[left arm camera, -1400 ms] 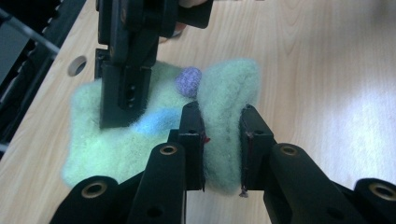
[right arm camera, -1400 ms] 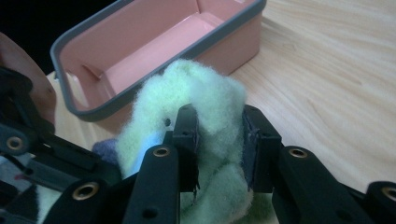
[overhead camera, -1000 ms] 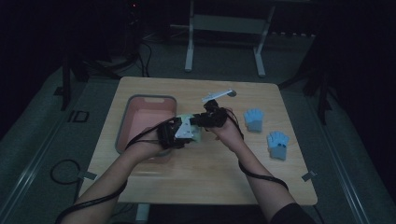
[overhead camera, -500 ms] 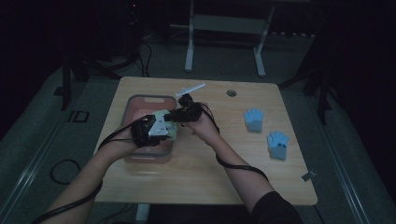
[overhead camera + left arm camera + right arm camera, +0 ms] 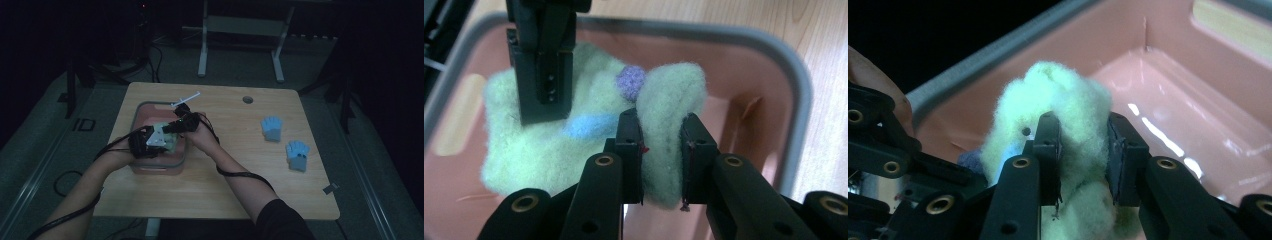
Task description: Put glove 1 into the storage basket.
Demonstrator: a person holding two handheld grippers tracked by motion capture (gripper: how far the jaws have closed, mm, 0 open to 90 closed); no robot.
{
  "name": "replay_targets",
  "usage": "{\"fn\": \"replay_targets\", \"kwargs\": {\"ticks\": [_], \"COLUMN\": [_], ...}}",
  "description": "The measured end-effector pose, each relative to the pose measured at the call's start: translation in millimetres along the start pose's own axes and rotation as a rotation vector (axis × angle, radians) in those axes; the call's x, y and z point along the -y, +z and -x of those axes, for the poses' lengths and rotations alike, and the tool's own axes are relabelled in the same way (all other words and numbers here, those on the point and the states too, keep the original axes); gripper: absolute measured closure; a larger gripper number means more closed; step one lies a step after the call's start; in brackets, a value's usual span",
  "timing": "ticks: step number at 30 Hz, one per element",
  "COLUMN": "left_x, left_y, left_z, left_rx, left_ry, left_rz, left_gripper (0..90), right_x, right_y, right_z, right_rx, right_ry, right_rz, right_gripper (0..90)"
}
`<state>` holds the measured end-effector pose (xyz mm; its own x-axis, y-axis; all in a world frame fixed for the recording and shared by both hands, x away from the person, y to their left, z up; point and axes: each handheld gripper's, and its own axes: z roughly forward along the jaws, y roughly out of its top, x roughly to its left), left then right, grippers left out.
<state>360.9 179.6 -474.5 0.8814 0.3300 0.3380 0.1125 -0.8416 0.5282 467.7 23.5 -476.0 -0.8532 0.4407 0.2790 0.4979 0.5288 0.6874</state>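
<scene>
A pale green fuzzy woollen piece [image 5: 549, 150] with a blue patch and a purple dot hangs inside the pink bin [image 5: 744, 100]. My left gripper [image 5: 659, 150] is shut on one folded edge of it. My right gripper [image 5: 1082, 155] is shut on another bunched part of the green piece [image 5: 1068, 95], and its jaws also appear at the top left of the left gripper view. In the high view both grippers, left [image 5: 150, 140] and right [image 5: 182, 122], meet over the bin [image 5: 145, 104] at the table's left, with the green piece [image 5: 169, 142] between them.
Two light blue gloves [image 5: 272, 127] [image 5: 297, 152] lie on the wooden table's right half. A round cable hole [image 5: 247, 99] sits near the far edge. The bin has a grey rim and a glossy pink floor [image 5: 1198, 75]. Cables trail from both grippers along the forearms.
Both hands have carried the green piece leftward from the table's middle to over and into the pink bin. Both grippers have stayed shut on it.
</scene>
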Motion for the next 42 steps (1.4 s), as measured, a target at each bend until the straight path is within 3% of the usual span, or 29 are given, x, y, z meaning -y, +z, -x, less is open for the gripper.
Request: {"fn": "replay_targets", "kwargs": {"ticks": [11,18,22,25,28,35,42], "left_x": [5.5,4.8,3.1,3.1,3.3,-5.1,-25.7], "left_y": [26.8,44.8,43.4,40.4,34.6,21.5,11.5], "left_z": [-8.1,-10.4,-9.8,-9.8,-10.6,-7.0,-3.4], "left_rx": [0.064,0.103,0.114,0.077,0.061,0.023,0.049], "left_ry": [-0.015,-0.025,-0.055,-0.099,-0.163,-0.212,-0.234], "left_rz": [-0.058,-0.164,-0.154,-0.153,-0.120,-0.077,-0.005], "left_gripper": [74.4,66.2,57.1,50.8,43.2,42.8,42.8], "right_x": [5.4,9.5,14.3,17.2,18.9,28.3,42.2], "right_y": [14.9,10.9,3.9,-5.5,-15.2,-42.7,-67.2], "right_z": [10.9,18.8,19.6,18.9,15.9,7.6,6.4], "right_rx": [0.042,0.049,0.047,0.030,0.011,-0.013,0.013], "right_ry": [-0.004,0.008,-0.004,-0.005,-0.017,-0.042,-0.060], "right_rz": [-0.065,-0.094,-0.086,-0.058,-0.042,0.018,0.036], "right_gripper": [65.9,54.6,53.6,51.6,50.0,49.6,48.6]}}
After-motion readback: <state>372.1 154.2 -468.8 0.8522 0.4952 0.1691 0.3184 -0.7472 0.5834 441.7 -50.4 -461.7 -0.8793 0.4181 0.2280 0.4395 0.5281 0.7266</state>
